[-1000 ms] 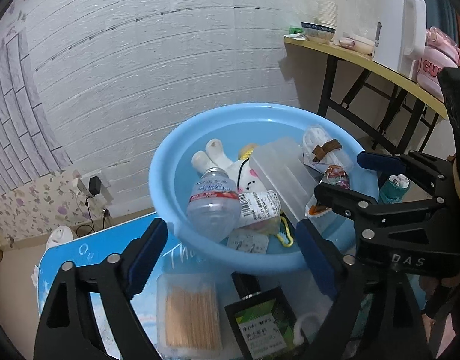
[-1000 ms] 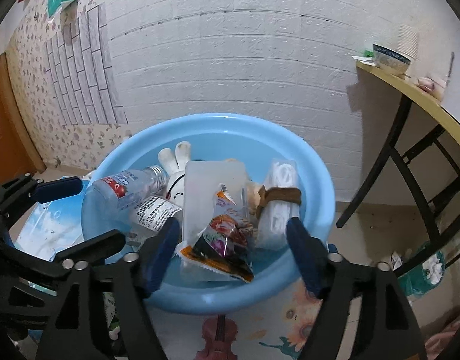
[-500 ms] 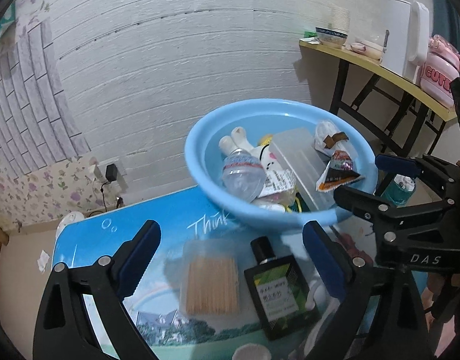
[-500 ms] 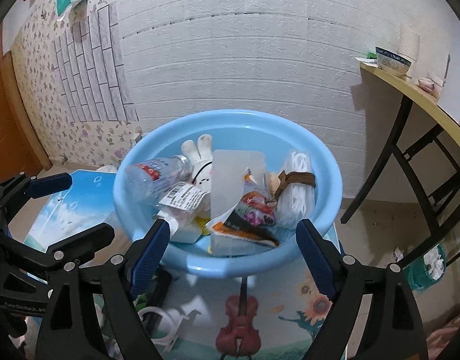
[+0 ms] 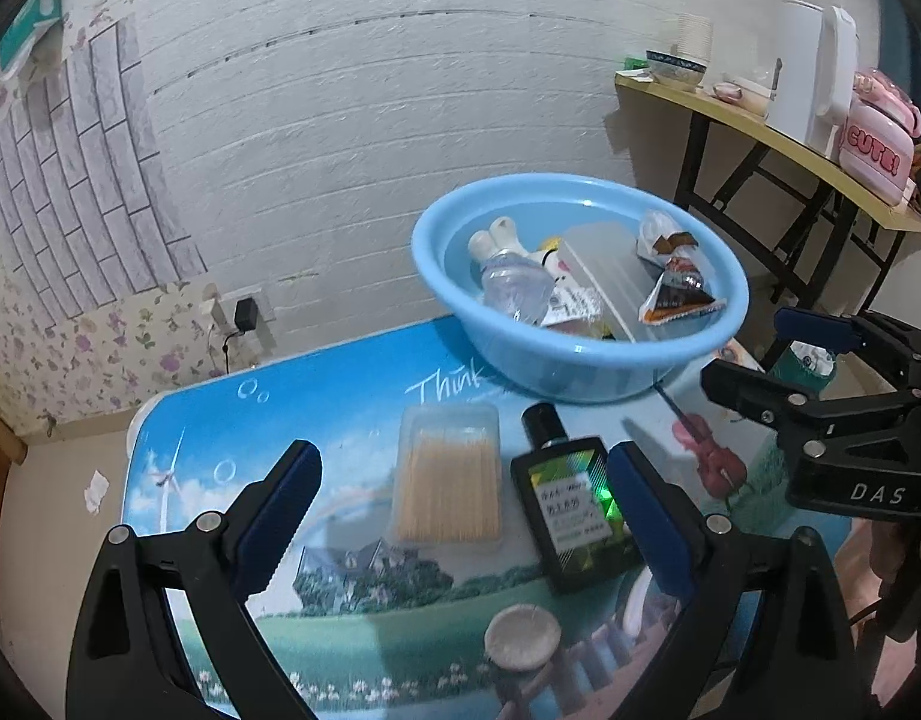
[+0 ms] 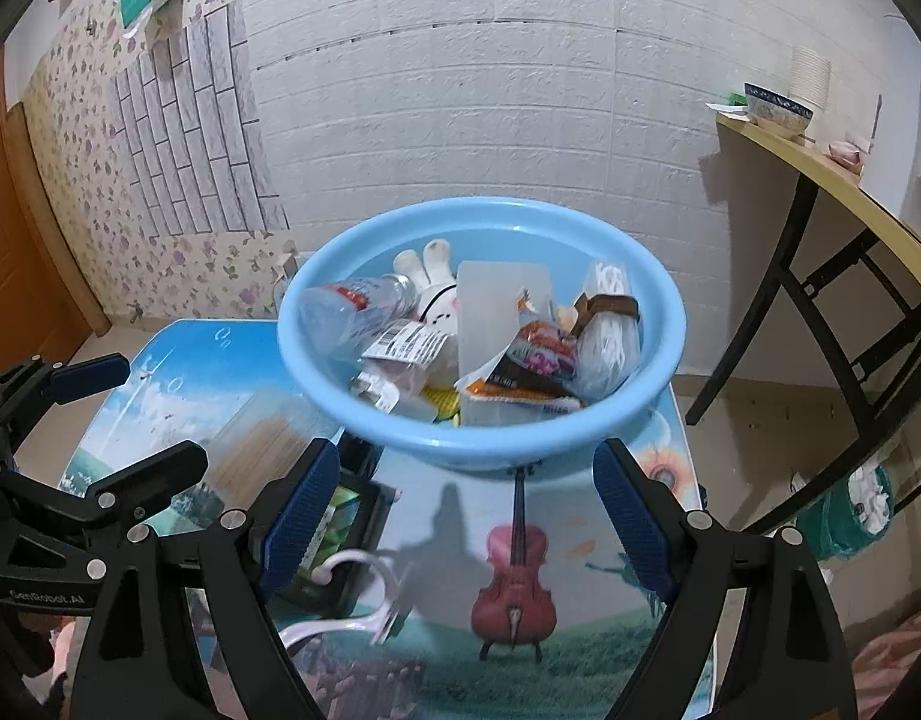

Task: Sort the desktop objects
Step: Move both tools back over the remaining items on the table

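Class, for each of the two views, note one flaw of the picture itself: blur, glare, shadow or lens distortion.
Left wrist view: fisheye bows the wall courses; green glare on the black bottle. Right wrist view: the white clip is blurred; a gripper shadow falls on the table mat.

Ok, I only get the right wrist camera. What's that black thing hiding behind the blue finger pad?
Observer: A flat black bottle with a black cap and a pale label. It lies on the table beside the clear box of sticks.
Operator: Is anything else lying near it?
Observer: Yes, a small round beige thing, closer to the left camera than the bottle.
Operator: What else is on the yellow side table?
Observer: A tall white jug and a pink box that says CUTE.
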A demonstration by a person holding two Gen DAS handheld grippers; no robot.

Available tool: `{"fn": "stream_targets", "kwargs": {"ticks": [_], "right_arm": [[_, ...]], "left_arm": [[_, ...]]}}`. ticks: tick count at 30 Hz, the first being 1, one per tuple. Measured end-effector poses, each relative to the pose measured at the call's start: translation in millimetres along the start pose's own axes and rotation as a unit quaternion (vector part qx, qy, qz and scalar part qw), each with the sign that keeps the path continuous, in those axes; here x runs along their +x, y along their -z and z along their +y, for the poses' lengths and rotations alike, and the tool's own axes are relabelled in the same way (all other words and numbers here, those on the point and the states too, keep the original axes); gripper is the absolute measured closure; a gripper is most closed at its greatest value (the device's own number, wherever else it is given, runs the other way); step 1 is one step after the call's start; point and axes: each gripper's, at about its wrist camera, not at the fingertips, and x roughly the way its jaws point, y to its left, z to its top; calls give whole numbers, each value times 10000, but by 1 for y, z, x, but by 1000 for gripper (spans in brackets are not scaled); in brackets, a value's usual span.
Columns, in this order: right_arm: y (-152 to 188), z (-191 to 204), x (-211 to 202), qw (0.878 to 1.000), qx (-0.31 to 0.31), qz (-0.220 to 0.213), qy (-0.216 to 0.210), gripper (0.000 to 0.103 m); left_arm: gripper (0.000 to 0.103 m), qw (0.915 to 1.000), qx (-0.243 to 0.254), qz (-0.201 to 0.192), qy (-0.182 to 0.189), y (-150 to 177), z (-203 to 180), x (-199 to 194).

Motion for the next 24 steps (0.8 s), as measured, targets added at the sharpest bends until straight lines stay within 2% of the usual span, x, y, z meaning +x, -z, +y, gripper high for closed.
{"fn": "stream_targets", "kwargs": {"ticks": [14, 24], "right_arm": [[34, 9, 5, 9994, 124, 331, -16, 20], [52, 11, 17, 9979, 218, 614, -6, 20]], "left_arm": [[7, 9982, -344, 476, -123, 48, 24, 9], [7, 9958, -460, 795, -24, 75, 29, 23]]}}
